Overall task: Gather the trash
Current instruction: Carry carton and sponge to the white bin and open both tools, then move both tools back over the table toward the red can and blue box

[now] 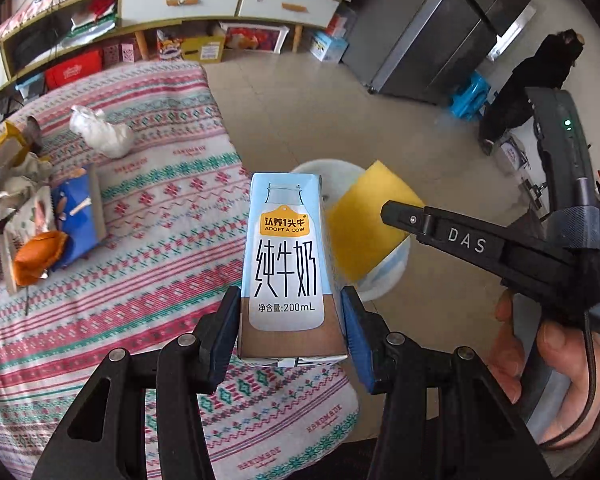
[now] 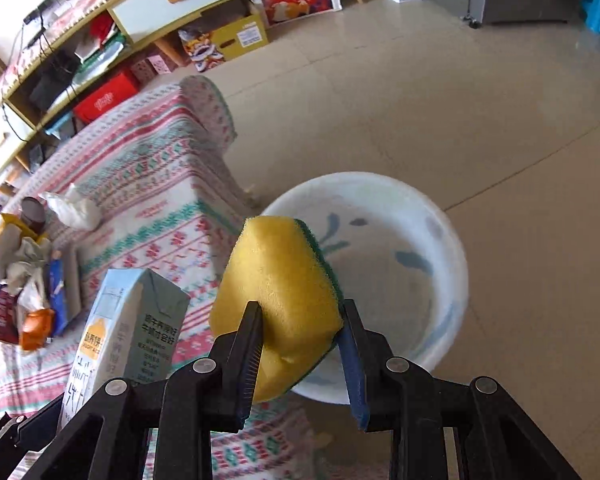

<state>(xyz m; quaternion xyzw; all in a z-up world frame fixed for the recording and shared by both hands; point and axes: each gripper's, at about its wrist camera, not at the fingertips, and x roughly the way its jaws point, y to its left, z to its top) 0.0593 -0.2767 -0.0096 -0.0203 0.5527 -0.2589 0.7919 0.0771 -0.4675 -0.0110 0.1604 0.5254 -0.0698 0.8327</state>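
Note:
My left gripper is shut on a light blue 200 mL milk carton and holds it upright above the table's corner; the carton also shows in the right wrist view. My right gripper is shut on a yellow sponge with a green back and holds it over the near rim of a white basin on the floor. In the left wrist view the sponge and the right gripper's finger hang over the basin.
A table with a patterned cloth carries a pile of wrappers and boxes and a crumpled white bag at its far left. A low cabinet lines the wall. A fridge and a person in black stand at the right.

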